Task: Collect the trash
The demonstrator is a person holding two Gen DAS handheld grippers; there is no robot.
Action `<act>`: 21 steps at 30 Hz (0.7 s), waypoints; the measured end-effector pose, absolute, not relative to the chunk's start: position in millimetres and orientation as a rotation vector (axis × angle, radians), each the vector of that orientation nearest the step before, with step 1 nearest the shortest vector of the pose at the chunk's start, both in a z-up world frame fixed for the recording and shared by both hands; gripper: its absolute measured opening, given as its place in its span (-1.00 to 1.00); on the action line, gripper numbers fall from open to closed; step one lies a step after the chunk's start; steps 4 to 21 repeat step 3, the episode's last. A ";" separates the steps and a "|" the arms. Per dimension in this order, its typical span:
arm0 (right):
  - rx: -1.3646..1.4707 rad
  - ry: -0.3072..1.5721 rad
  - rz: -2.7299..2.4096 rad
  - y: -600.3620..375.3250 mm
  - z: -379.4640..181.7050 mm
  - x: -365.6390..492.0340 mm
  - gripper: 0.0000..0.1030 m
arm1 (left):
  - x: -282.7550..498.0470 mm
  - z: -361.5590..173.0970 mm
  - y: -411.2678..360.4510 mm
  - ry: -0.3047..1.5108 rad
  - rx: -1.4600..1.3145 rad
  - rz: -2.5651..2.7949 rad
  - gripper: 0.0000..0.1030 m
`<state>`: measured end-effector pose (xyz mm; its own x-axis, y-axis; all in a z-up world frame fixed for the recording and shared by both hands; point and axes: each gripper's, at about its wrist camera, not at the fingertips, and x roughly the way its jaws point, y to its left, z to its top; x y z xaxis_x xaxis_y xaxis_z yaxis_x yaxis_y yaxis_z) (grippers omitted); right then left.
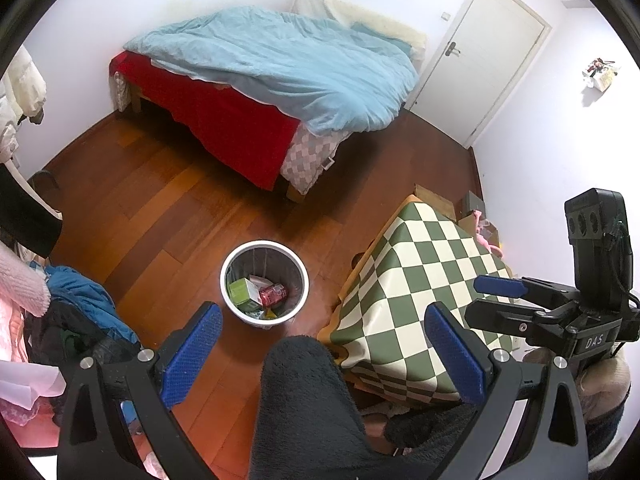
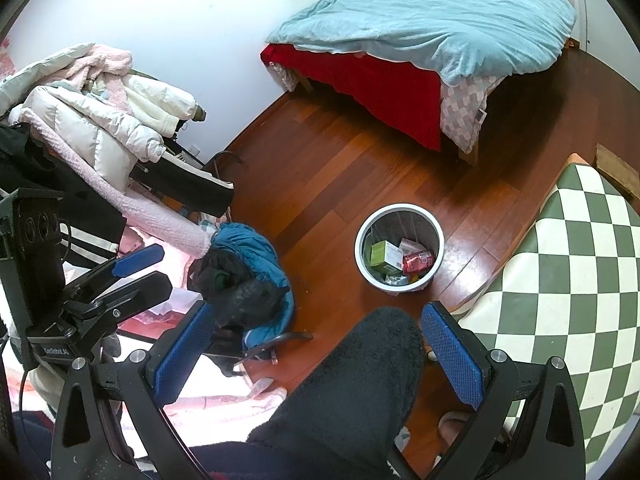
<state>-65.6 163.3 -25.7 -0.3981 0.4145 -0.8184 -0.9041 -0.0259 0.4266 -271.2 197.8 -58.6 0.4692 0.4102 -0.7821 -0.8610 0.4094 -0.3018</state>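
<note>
The trash bin (image 1: pixel 264 282) stands on the wood floor ahead of and below both your grippers, a little nearer to your left gripper (image 1: pixel 322 350), and both the left and the right gripper (image 2: pixel 316 354) hang released and empty, with no loose trash visible to grasp.

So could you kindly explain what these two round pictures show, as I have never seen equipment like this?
No robot here: a person holds a two-fingered gripper in each hand, each with a wide-angle camera looking along its blue pads. One picture comes from the left gripper, the other from the right gripper. Both have their jaws open and hold nothing. Ahead on the wooden floor stands a white bin already containing a green box and a red can. Beside it is a checkered table; behind, a bed.
</note>
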 end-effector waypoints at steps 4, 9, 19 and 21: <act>-0.601 1.210 1.638 161.4 -27.3 -66.1 1.00 | -271.7 -58.8 196.8 0.674 -0.782 0.874 1.00; -0.601 1.210 1.638 161.4 -27.3 -66.1 1.00 | -271.7 -58.8 196.8 0.674 -0.782 0.874 1.00; -0.601 1.210 1.638 161.4 -27.3 -66.1 1.00 | -271.7 -58.8 196.8 0.674 -0.782 0.874 1.00; -0.601 1.210 1.638 161.4 -27.3 -66.1 1.00 | -271.7 -58.8 196.8 0.674 -0.782 0.874 1.00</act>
